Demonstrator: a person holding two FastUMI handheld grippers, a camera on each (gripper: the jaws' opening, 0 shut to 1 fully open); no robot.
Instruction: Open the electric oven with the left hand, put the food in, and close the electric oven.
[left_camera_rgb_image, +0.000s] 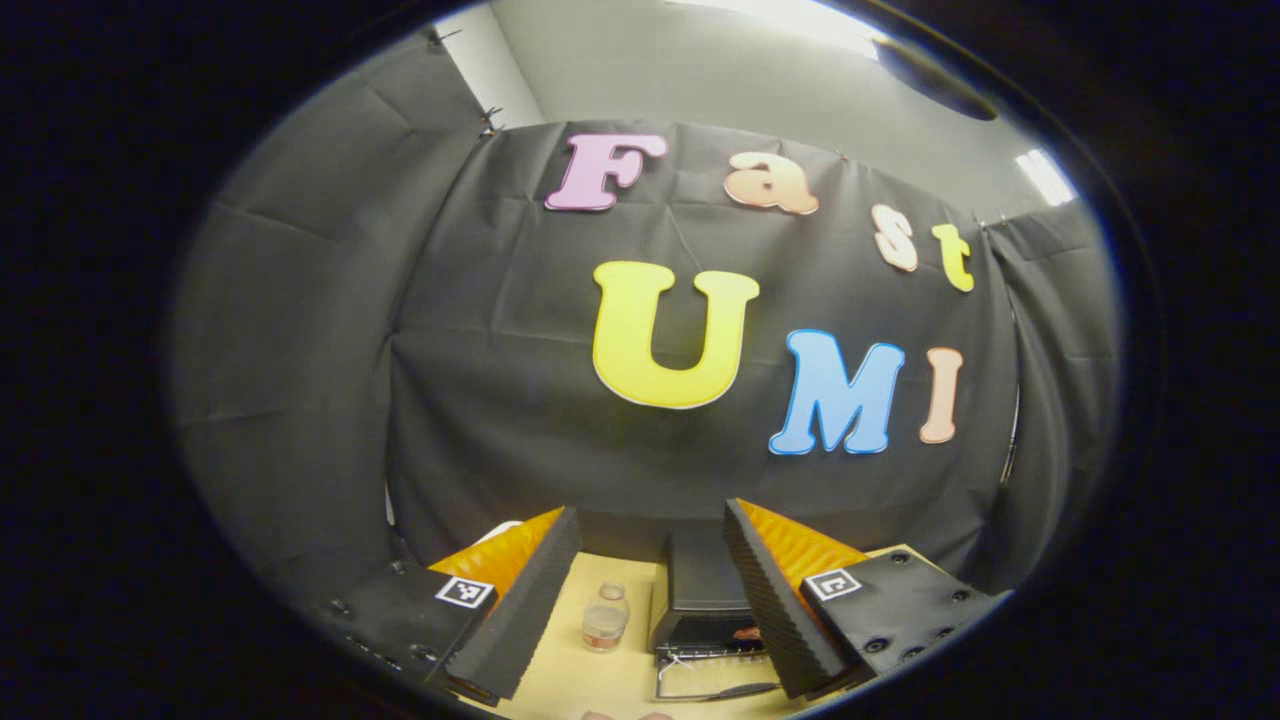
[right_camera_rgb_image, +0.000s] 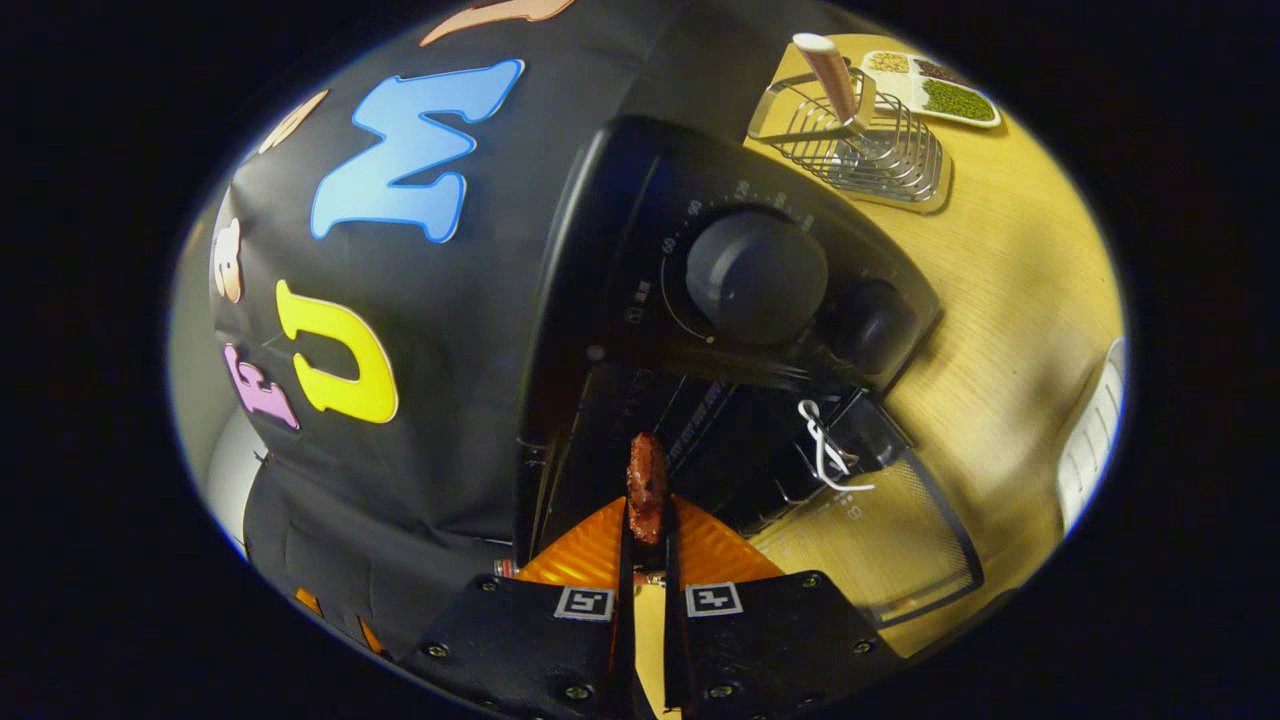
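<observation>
**Food at the mouth of the open oven**

In the right gripper view, the right gripper (right_camera_rgb_image: 647, 520) had its two fingers pressed nearly together, pinching a reddish-brown piece of food (right_camera_rgb_image: 646, 488) that stood up between the tips. Just beyond it was the dark cavity of the electric oven (right_camera_rgb_image: 700, 300), whose glass door (right_camera_rgb_image: 880, 540) lay folded down onto the wooden table (right_camera_rgb_image: 1010, 320), a white tie (right_camera_rgb_image: 825, 450) knotted at its handle. The big control knob (right_camera_rgb_image: 757, 277) sat above the opening. Farther off on the table stood a wire rack (right_camera_rgb_image: 870, 140) and a sectioned tray (right_camera_rgb_image: 930, 85).

In the left gripper view, the left gripper (left_camera_rgb_image: 650, 590) hung well back and high, its fingers spread wide and holding nothing. Between them the oven (left_camera_rgb_image: 705, 590) appeared small, with its door down and something reddish at its mouth, beside a small plastic bottle (left_camera_rgb_image: 606, 618).

The step in hand looked to be the placing. It would go best if the food were carried level and deep enough to sit on the inner rack, clear of the door hinge, and let go only once it rested there. The right gripper should then draw straight back before the left came down for the door.
</observation>
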